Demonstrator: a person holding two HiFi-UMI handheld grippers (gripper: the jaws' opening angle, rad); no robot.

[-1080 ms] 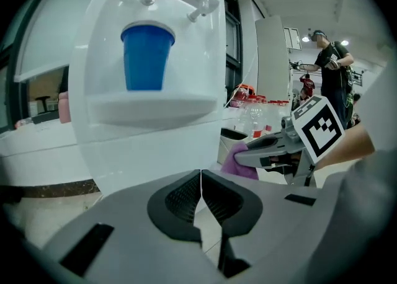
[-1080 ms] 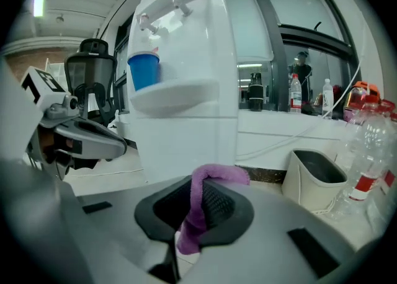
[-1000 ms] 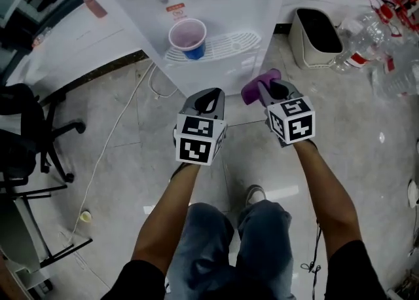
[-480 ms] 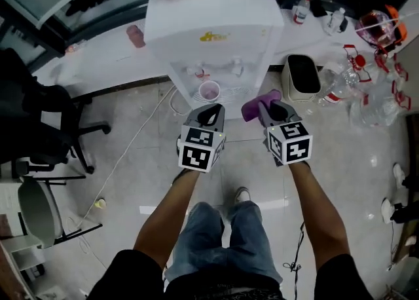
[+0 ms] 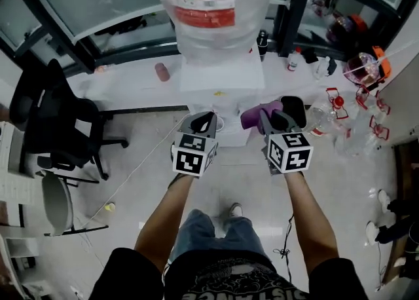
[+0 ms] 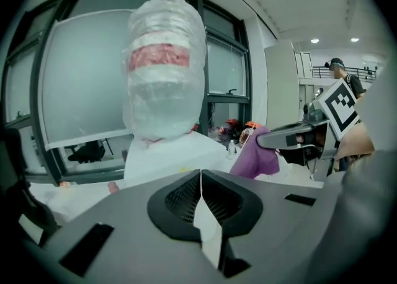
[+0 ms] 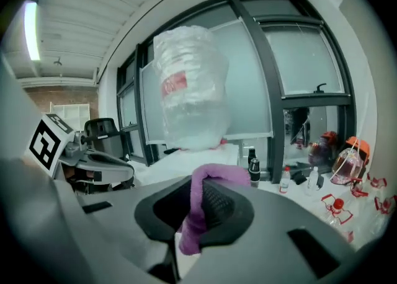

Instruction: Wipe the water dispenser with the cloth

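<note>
The white water dispenser (image 5: 221, 73) stands ahead against the window, topped by a plastic-wrapped bottle (image 5: 215, 5) with a red label. My right gripper (image 5: 273, 120) is shut on a purple cloth (image 5: 258, 112), held just in front of the dispenser's right side. In the right gripper view the purple cloth (image 7: 200, 209) hangs pinched between the jaws, with the dispenser bottle (image 7: 189, 94) beyond. My left gripper (image 5: 203, 121) is shut and empty, level with the right one, before the dispenser's front. The left gripper view shows the bottle (image 6: 164, 66), the cloth (image 6: 255, 159) and the right gripper (image 6: 298, 137).
A black office chair (image 5: 55, 122) stands at the left. A bin (image 5: 293, 110) sits right of the dispenser, with several plastic bottles (image 5: 340, 118) on the floor further right. A white counter (image 5: 131, 82) runs along the window behind. A person (image 6: 344, 78) stands far off.
The head view has tilted up: the dispenser's whole body and bottle now show, and the cup on its tray has dropped out of sight. Both grippers hold much the same pose with the cloth.
</note>
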